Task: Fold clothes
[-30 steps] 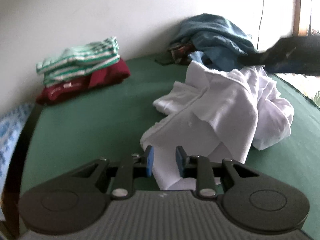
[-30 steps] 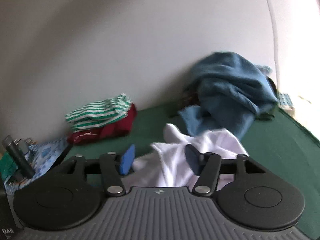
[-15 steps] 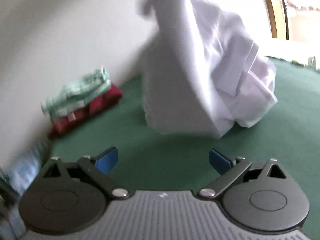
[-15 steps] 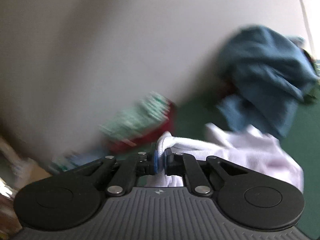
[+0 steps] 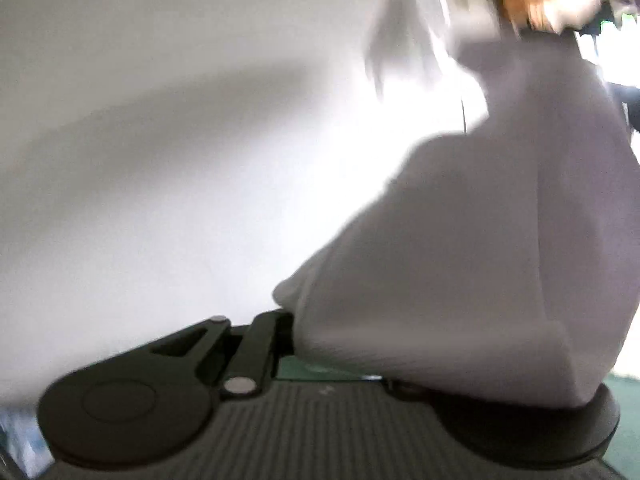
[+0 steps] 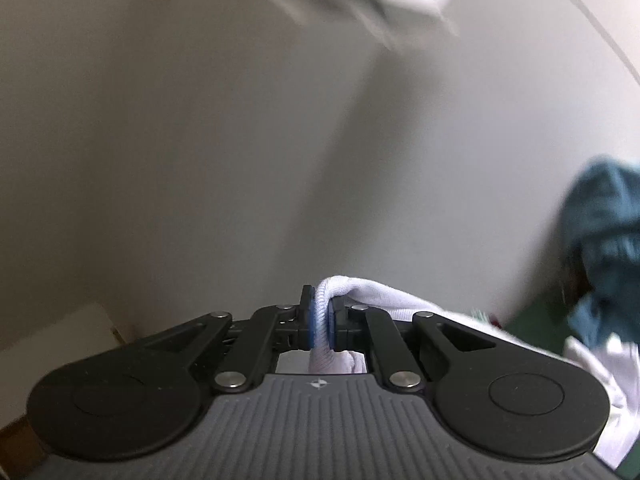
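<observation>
Right gripper (image 6: pixel 320 322): blue pads pinched tight on a ribbed hem of the white garment (image 6: pixel 384 300). The cloth bulges up out of the pinch, then trails off to the right over the tong's right linkage and down toward the green table (image 6: pixel 536 320). More of the same white cloth hangs blurred at the top of my right view, against the pale wall (image 6: pixel 180 140).

Left gripper (image 5: pixel 304 332): jaws closing. The white garment (image 5: pixel 480 260) drapes over the whole right half of the tong, so only the left finger (image 5: pixel 276 332) shows, its tip right at the edge of the cloth. The right finger is buried under fabric. Cloth sits between the jaws, but whether the pads already press on it I cannot tell.

Garment is lifted, stretched between my two tongs, well clear of the table in the left view. Heavy motion blur there.

Blue-green clothes pile (image 6: pixel 604 248) at far right, by the wall.
</observation>
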The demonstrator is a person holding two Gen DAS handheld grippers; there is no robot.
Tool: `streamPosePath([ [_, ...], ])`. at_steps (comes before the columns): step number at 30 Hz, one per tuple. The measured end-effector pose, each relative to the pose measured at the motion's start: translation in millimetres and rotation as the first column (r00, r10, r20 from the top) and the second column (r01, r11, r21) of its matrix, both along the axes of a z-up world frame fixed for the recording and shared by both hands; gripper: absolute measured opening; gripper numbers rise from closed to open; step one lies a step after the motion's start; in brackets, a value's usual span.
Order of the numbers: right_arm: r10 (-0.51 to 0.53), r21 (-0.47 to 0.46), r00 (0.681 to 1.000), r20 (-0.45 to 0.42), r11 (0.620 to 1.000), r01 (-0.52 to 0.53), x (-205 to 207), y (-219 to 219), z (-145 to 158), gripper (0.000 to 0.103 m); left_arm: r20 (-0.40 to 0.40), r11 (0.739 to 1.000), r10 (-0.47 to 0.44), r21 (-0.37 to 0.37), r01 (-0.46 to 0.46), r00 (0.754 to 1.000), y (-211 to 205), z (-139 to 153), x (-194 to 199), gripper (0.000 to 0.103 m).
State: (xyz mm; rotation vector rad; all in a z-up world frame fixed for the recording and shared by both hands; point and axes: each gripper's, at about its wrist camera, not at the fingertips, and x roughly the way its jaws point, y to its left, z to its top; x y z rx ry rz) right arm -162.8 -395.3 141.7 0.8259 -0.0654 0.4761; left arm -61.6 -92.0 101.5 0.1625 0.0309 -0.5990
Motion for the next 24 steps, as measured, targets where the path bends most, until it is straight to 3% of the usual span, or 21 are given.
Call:
streamPosePath([
  [5,-0.004,-0.034,0.983,0.185,0.999,0.011,-47.0,-3.3,50.6,0.007,0.184,0.986,-0.006,-0.163,0.037,0.983,36.4,80.0,-52.3,0.015],
  [9,0.035,-0.051,0.942,0.333,0.999,-0.019,-75.7,-0.3,83.2,0.007,0.301,0.981,0.026,-0.192,0.034,0.953,53.7,117.8,-99.9,0.017],
  [13,0.069,-0.085,0.900,0.431,0.996,-0.036,-94.3,2.1,105.9,0.007,0.369,0.982,0.082,-0.190,-0.011,0.926,54.5,140.7,-141.0,0.018],
  [18,0.097,-0.120,0.891,0.444,0.992,-0.048,-93.9,-0.9,116.2,0.007,0.332,0.976,0.170,-0.189,-0.111,0.928,36.7,152.1,-159.7,0.021],
  [21,0.095,-0.136,0.926,0.365,0.990,-0.048,-69.0,-2.3,101.1,0.007,0.226,0.965,0.235,-0.172,-0.199,0.945,22.7,138.2,-142.6,0.021],
  [24,0.076,-0.138,0.971,0.228,0.989,-0.045,-28.2,0.6,71.5,0.007,0.135,0.948,0.310,-0.124,-0.294,0.941,9.9,115.2,-120.1,0.024],
])
